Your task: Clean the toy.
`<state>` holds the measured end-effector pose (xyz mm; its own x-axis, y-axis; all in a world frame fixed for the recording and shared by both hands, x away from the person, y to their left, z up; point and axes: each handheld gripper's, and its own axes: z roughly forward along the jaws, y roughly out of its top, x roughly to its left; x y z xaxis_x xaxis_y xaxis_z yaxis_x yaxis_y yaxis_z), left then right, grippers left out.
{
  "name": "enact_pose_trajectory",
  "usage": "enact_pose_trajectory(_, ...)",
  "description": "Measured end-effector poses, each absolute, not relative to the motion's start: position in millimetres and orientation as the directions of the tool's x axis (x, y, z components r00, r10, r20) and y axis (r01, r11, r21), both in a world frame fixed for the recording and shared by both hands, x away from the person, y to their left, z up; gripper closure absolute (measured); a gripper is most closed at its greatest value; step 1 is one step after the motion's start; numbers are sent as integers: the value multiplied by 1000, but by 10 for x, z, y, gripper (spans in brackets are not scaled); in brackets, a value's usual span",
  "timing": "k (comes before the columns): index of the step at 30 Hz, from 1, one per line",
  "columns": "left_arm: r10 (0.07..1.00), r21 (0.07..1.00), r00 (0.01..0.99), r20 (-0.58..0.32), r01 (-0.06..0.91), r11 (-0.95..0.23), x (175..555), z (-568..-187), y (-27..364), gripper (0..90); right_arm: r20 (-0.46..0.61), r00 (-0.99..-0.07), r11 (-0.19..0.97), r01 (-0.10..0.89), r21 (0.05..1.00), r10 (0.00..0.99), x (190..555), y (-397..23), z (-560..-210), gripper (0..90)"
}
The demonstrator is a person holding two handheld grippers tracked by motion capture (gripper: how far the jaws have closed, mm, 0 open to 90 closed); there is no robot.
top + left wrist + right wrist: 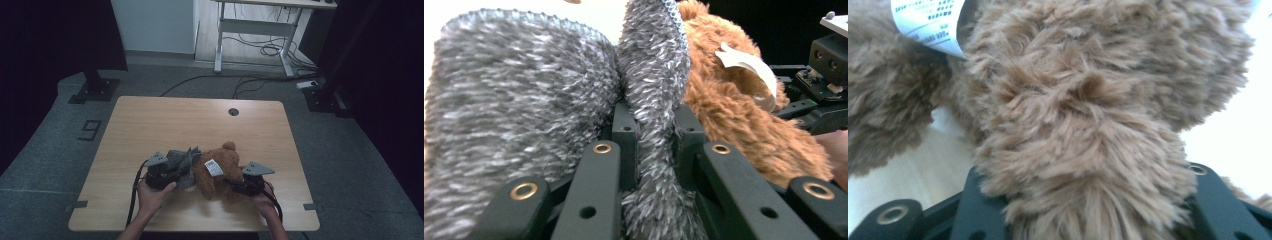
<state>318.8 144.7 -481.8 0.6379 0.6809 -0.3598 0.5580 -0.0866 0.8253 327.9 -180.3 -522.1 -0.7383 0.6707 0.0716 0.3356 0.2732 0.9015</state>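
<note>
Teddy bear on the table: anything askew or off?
Yes. The brown teddy bear lies tipped over on the wooden table rather than sitting up, its white label sticking out. The grey fuzzy garment is bunched beside it, not on it. No damage visible.

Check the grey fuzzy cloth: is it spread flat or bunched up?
Bunched up. The grey cloth sits in folds beside the brown teddy bear, with one fold pinched between the left gripper jaws.

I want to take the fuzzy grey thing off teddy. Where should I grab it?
Grab the grey garment by its loose upright flap, coming from the side away from the teddy bear. The flap is thin and free, so the left gripper already has it pinched there.
</note>
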Motion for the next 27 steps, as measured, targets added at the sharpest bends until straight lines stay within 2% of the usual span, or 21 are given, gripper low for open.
enact_pose_trajectory(3,669,829,634,-389,558,-46,3169,-4860,1449,770,-6,-697,272,272,923,717,3316,-1752,-5143,551)
enact_pose_trajectory(11,679,830,620,-393,557,-29,3269,-4883,1378,769,-66,-638,261,216,941,767,3440,-1710,-5064,552)
enact_pose_trajectory(15,673,829,633,-382,557,-53,3221,-4883,1388,767,-50,-674,284,242,928,737,3360,-1804,-5192,483)
enact_pose_trajectory(18,666,821,636,-390,568,-61,3181,-4814,1380,765,-46,-699,300,246,922,714,3265,-1893,-5251,471)
enact_pose_trajectory(22,685,844,650,-328,527,-97,3198,-4566,1272,764,-41,-698,299,252,920,715,3242,-1890,-5276,485)
enact_pose_trajectory(27,660,864,702,-267,477,-159,3303,-4257,892,763,-35,-690,295,262,919,723,3273,-1857,-5307,492)
